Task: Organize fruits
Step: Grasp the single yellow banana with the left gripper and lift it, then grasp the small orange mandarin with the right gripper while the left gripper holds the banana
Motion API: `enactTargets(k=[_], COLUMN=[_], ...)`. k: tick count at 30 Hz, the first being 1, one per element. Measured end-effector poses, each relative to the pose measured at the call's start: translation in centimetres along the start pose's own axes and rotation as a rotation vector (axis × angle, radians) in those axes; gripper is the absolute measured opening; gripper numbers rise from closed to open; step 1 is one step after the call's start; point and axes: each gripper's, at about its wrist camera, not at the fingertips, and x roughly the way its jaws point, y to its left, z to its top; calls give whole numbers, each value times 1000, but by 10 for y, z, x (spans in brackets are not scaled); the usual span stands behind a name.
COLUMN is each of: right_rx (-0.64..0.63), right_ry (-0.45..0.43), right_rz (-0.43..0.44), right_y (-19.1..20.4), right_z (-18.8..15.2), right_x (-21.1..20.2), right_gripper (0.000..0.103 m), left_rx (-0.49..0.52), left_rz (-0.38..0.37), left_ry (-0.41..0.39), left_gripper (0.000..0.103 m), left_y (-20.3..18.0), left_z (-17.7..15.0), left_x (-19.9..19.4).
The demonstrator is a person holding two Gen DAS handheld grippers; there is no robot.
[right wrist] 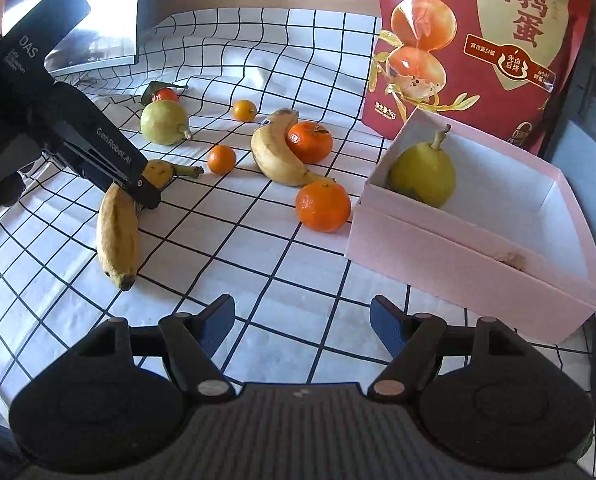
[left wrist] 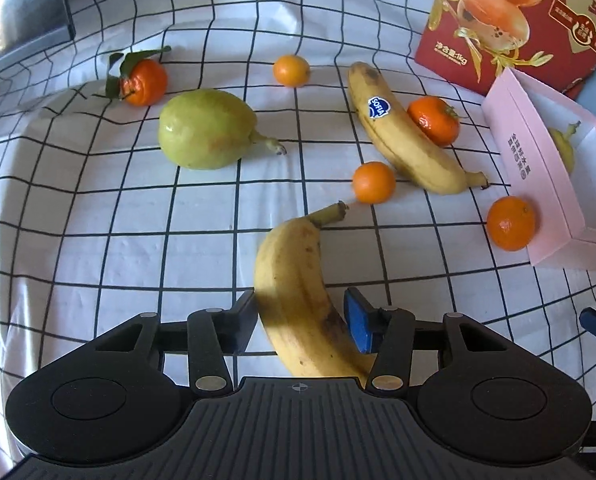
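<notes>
- The left gripper (left wrist: 300,316) is down over the near banana (left wrist: 298,300) on the checked cloth (left wrist: 97,208). Banana sits between the jaws, left pad looks right against the peel, and there's a sliver of gap at the blue right pad, so I can't tell if it's actually clamped.
- The right gripper (right wrist: 302,320) hangs over bare cloth, jaws apart, nothing in them.
- The pink box (right wrist: 458,240) is off to the right with one pear (right wrist: 424,176) inside, tucked in its far corner.
- Still out on the cloth: a second pear (left wrist: 205,134), a stickered banana (left wrist: 402,136) with a mandarin (left wrist: 434,120) touching it, and another mandarin (left wrist: 511,223) right against the box wall.
- A red snack bag (right wrist: 478,40) stands behind the box.
</notes>
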Motion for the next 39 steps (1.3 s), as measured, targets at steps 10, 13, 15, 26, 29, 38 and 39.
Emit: enactTargets(k=[10,13,15,26,29,38,39], right_rx=[43,61,75,92,94,7,-16], right_ry=[41,40,38,28,29,58,46], right_rz=[-13,-11,-8,-3,-8,64,60], right_y=[-5,-6,-7,-3,-2,2,6], right_z=[-9,-10,-12,-17,-18,-9,-7], right_x=[12,13,13,18,18,14,13], right_gripper=[75,75,76,102,103,87,82], left_rx=[-47,-73,-67,-56,-67,-137,-140], left_rz=[0,-21,-21,48,20,-47,-46], left_ry=[33,43,43,1,-26,-96,-100], left_gripper=[55,55,55,53,49,42,42], left_y=[-1,1,-1,-13,-7,17,19], left_z=[-5,-10,-14,-15,-20,-37,-38], left_x=[1,-2,-4,-3,-5,-28,-31])
